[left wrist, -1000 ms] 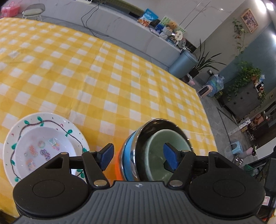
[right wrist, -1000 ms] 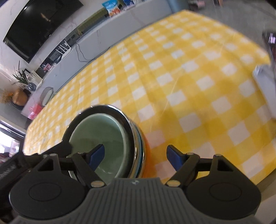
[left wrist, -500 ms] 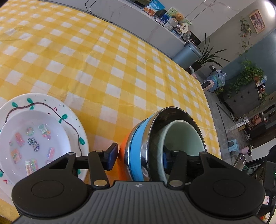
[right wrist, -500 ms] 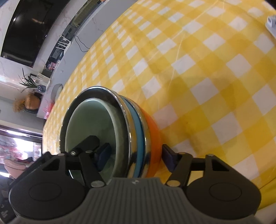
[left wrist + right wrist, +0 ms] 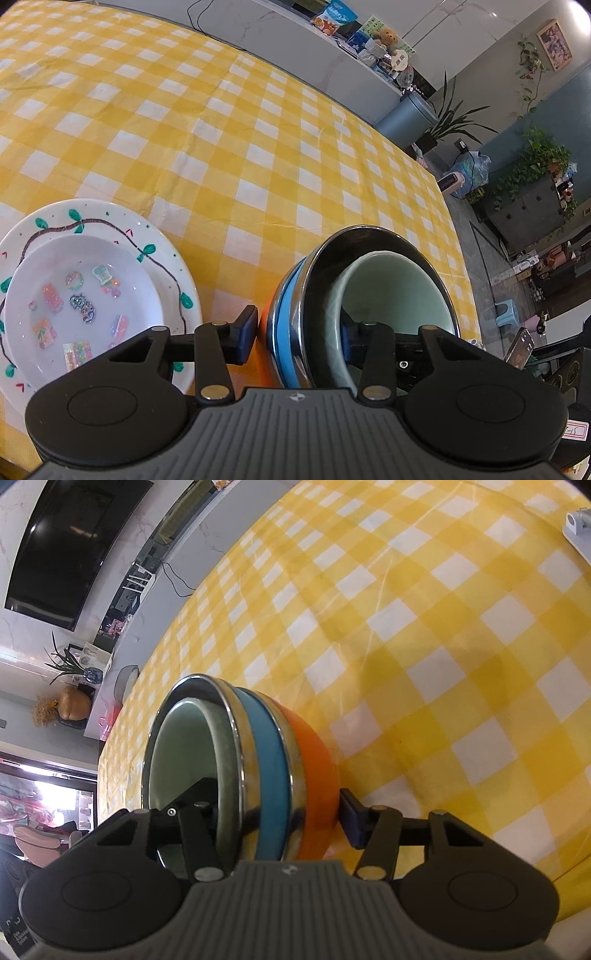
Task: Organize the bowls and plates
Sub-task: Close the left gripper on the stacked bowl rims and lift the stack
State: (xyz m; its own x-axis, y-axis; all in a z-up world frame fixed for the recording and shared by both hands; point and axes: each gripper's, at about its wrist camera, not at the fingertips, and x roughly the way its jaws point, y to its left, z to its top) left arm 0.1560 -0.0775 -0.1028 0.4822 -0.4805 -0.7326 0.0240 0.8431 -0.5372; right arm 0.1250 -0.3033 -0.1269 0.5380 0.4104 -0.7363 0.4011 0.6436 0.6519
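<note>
A nested stack of bowls (image 5: 295, 317) has an orange bowl outermost, then blue, then steel, with a pale green bowl (image 5: 395, 291) inside. It also shows in the right wrist view (image 5: 273, 775). My left gripper (image 5: 295, 332) is shut on the stack's wall, one finger outside the orange bowl and one inside the green bowl. My right gripper (image 5: 280, 808) is shut on the opposite wall in the same way. Two stacked white plates (image 5: 85, 291), the upper one with stickers, lie at the left.
The table wears a yellow and white checked cloth (image 5: 229, 140). A white object (image 5: 576, 528) sits at the cloth's far right edge in the right wrist view. A counter, plants and a bin stand beyond the table.
Both grippers moved onto the bowl stack and closed, each with one finger inside the green bowl and one outside the orange one. The stack appears tilted in both views.
</note>
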